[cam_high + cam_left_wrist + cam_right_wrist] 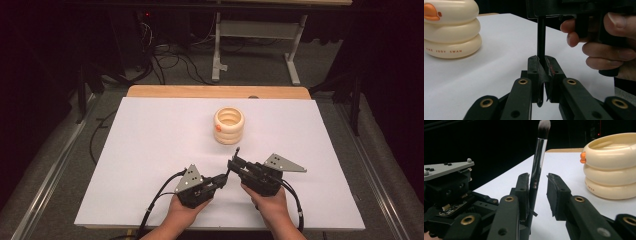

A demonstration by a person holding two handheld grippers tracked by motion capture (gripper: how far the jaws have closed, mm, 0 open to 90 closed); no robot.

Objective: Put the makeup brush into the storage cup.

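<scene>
Between your two hands, low over the near middle of the counter (150, 125), stands the makeup brush (537, 170): dark handle, shiny ferrule, pale bristle tip pointing up. Your left gripper (543, 75) is clenched on the handle's lower end, jaws pinched tight around it. Your right gripper (537, 192) has the stem between its jaws; one pad lies against it, the other stands off with a visible gap, so it isn't gripping yet and counts as released. By my reading this is a hand-over in mid-step, left to right. Next move, as I judge it: finish the right squeeze squarely on the stem, then ease off the left only once the brush sits firm; loosen early and it may tip sideways. Farther out, toward the counter's far side and well apart from both hands, sits the cream holder (229, 125), three stacked rings with an orange duck bill on the top ring and small orange lettering on the bottom one. Its mouth is open, and the part of the inside on show looks bare; the bottom can't be told. A likely destination for the brush, bristles up.
</scene>
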